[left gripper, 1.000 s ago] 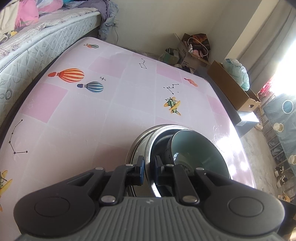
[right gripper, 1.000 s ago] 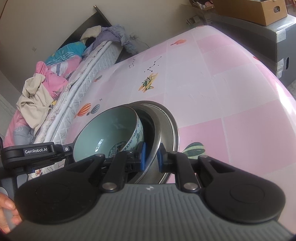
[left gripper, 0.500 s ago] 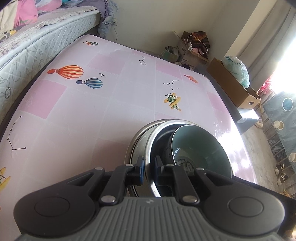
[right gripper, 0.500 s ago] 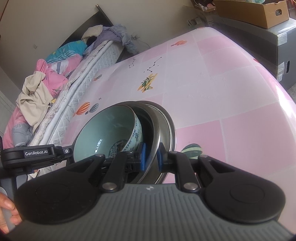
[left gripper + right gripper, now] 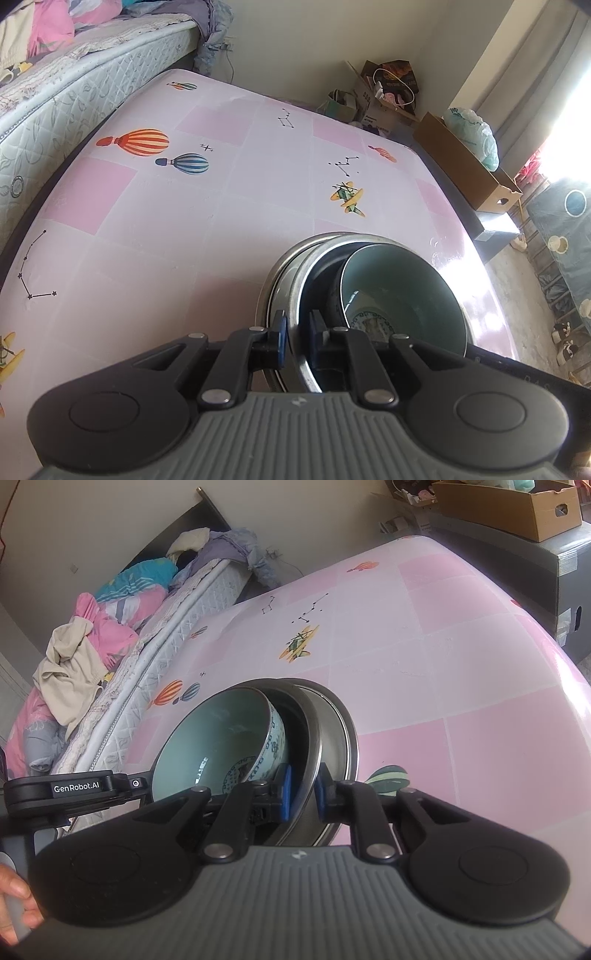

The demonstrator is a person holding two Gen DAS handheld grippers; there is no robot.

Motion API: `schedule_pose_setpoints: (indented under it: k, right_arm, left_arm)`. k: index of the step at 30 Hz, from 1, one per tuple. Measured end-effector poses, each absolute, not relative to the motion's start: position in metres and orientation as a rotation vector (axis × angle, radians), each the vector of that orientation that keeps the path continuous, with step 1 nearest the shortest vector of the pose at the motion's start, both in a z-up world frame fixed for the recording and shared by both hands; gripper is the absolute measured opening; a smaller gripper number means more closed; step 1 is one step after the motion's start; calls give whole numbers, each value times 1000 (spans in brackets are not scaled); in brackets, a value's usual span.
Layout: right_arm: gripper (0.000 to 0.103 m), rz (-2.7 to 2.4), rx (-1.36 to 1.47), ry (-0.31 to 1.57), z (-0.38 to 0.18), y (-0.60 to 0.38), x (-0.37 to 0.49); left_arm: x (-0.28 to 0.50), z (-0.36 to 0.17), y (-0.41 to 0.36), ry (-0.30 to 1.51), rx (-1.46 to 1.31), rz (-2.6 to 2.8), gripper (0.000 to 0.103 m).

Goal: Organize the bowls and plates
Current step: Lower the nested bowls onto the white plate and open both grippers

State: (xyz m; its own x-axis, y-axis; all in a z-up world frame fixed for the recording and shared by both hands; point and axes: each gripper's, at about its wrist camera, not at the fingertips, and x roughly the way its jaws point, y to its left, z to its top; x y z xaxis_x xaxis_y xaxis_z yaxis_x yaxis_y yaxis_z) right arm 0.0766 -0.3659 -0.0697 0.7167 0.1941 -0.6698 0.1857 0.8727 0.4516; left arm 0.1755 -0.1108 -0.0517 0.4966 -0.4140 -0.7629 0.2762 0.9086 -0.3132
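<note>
On the left, the left tongs (image 5: 295, 338) are pinched nearly shut on the rim of the metal pan (image 5: 284, 273), one pad outside the wall and one inside. The pan is a stack of steel rims nested together, near the front edge of the bench (image 5: 166, 221) with its pink balloon-print cover. Inside it a ceramic bowl (image 5: 399, 291), pale green within and patterned blue outside, leans against the pan wall instead of sitting flat. On the right, the right tongs (image 5: 303, 788) are likewise closed narrow on the opposite rim of the pan (image 5: 332, 731), with the bowl (image 5: 221, 746) just beside their inner pad.

The steel looks stiff, smooth and likely slippery under the pads, so the thin rim is the sensible hold, on two opposite sides. The bowl is breakable and loose, so tipping the pan could let it slide or chip.
</note>
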Motion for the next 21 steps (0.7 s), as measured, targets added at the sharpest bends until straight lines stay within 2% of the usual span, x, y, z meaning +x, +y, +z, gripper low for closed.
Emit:
schedule_pose_setpoints:
  k: [8, 12, 17, 21]
  right_arm:
    - [14, 4, 533, 783, -70, -366, 77]
    - [16, 2, 555, 789, -71, -369, 75]
    - [22, 4, 570, 781, -67, -371, 67]
    - [35, 3, 581, 758, -58, -372, 55]
  left_arm:
    - [171, -44, -112, 933, -119, -430, 21]
    - [167, -40, -109, 916, -102, -421, 33]
    - [158, -29, -106, 885, -80, -421, 46]
    - [142, -16, -103, 839, -44, -423, 58]
